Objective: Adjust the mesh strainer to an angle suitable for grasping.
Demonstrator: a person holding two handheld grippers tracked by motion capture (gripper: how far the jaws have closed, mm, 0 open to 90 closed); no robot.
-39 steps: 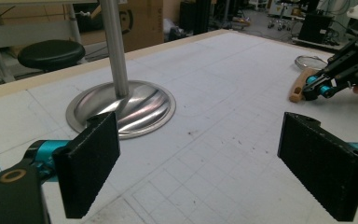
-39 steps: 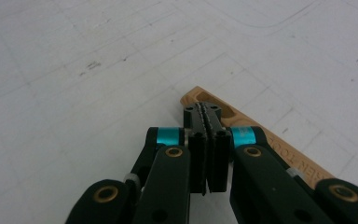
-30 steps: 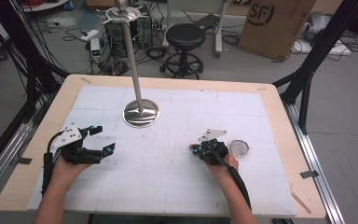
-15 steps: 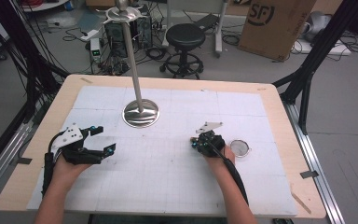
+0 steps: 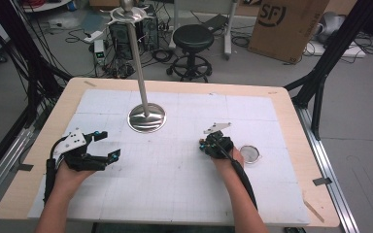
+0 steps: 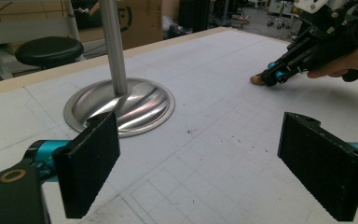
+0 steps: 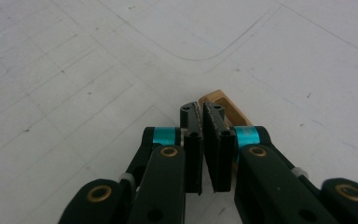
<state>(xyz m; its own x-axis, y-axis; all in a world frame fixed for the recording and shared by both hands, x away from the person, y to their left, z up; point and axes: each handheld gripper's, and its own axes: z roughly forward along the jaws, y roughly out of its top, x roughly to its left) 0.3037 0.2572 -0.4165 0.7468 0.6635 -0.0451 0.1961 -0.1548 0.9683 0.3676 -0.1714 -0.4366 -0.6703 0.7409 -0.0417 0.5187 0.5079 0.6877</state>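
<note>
A small tan wooden piece [image 7: 223, 108] with a slot in it lies flat on the white mat. It sits just past and to the right of my right gripper's [image 7: 201, 108] tips, against the right jaw. The jaws stand almost together with only a thin slit, and nothing shows between the pads. From the left gripper view, the right gripper [image 6: 270, 78] points down at the tan piece [image 6: 256, 80]. In the high view the right gripper [image 5: 205, 143] sits right of centre. My left gripper [image 5: 108, 144] [image 6: 207, 163] rests at the left, open wide and empty.
A metal stand with a round shiny base [image 5: 146, 118] [image 6: 135, 102] and a tall pole rises at the mat's far middle. A small round metal dish [image 5: 249, 154] lies just right of the right hand. The white gridded mat [image 5: 175, 184] covers the wooden table.
The right hand has slid a little farther from the person and slightly left, away from the round dish. The left hand has stayed put.
</note>
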